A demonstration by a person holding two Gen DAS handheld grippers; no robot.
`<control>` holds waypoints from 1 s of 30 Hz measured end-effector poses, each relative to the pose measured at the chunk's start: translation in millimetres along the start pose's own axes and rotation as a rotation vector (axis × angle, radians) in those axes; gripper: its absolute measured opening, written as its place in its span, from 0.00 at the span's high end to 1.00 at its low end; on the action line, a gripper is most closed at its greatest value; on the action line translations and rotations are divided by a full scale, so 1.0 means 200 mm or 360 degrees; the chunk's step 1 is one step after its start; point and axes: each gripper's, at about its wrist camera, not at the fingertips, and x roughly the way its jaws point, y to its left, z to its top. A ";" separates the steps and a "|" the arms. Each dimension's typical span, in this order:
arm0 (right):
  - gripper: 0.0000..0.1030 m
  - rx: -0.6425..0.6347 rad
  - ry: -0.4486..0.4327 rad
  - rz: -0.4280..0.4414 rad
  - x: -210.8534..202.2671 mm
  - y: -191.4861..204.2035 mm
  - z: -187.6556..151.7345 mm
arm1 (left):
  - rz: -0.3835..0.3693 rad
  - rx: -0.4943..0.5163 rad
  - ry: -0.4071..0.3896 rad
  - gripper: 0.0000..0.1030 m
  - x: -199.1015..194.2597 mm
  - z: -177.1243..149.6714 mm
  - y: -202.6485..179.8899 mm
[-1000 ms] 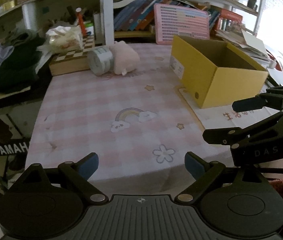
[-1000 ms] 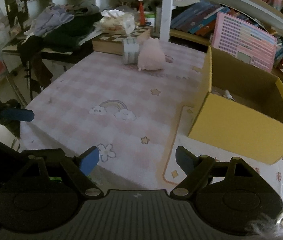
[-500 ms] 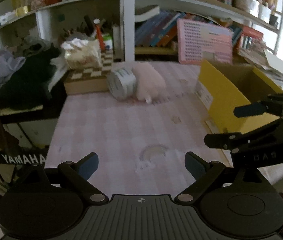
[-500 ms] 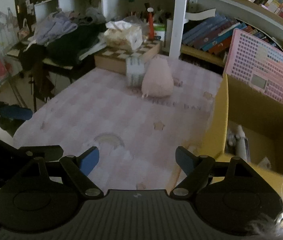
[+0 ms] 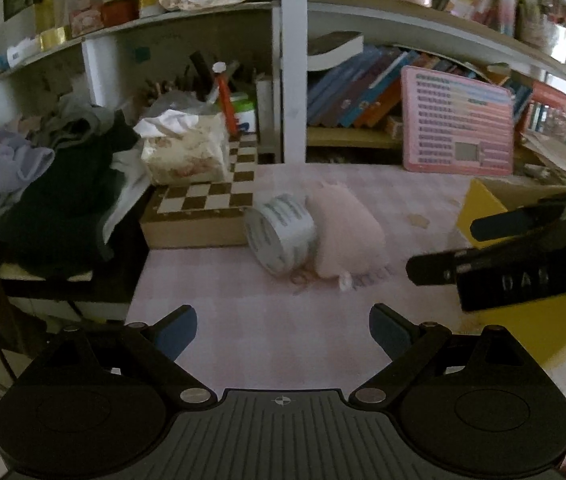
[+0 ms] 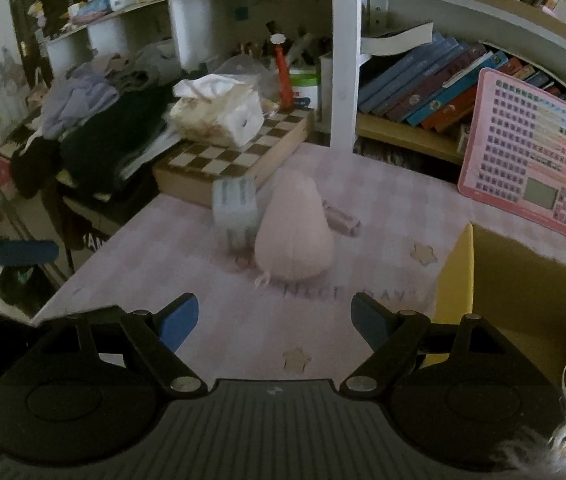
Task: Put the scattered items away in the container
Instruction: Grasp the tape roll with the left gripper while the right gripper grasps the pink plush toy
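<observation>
Pink checked tablecloth (image 5: pixel 243 280) lies beneath the left gripper (image 5: pixel 283 332) and right gripper (image 6: pixel 273 322), both spread wide, holding nothing.

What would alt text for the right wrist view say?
Open, empty right gripper hovers over a pink checked tablecloth, aimed at a pink plush toy lying beside a tape roll. A yellow cardboard box sits at right; a chessboard box and cluttered shelves stand behind.

Dim, blurred fisheye views.
Daylight glares at the far right; shelves bow at the edges; the near foreground sits dark.
</observation>
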 end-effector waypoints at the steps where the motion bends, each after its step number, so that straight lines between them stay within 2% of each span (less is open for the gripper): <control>1: 0.20 0.0019 0.0012 0.0008 0.03 -0.02 0.03 | 0.0012 -0.0002 0.0008 0.08 0.03 0.01 0.00; 9: 0.20 0.0121 0.0099 0.0053 0.29 -0.13 0.21 | 0.0064 -0.0001 0.0066 0.08 0.26 0.07 0.01; 19: 0.24 0.0216 0.0244 0.0104 0.63 -0.18 0.35 | 0.0055 0.0029 0.0035 0.09 0.47 0.17 -0.04; 26: 0.40 0.0310 0.0363 0.0203 0.77 -0.25 0.36 | 0.0036 0.0014 0.0016 0.10 0.56 0.22 -0.05; 28: 0.48 0.0290 0.0357 0.0218 0.77 -0.25 0.36 | 0.0031 0.0020 0.0024 0.10 0.58 0.23 -0.06; 30: 0.51 0.0293 0.0336 0.0209 0.75 -0.27 0.38 | 0.0031 0.0032 0.0026 0.10 0.60 0.25 -0.07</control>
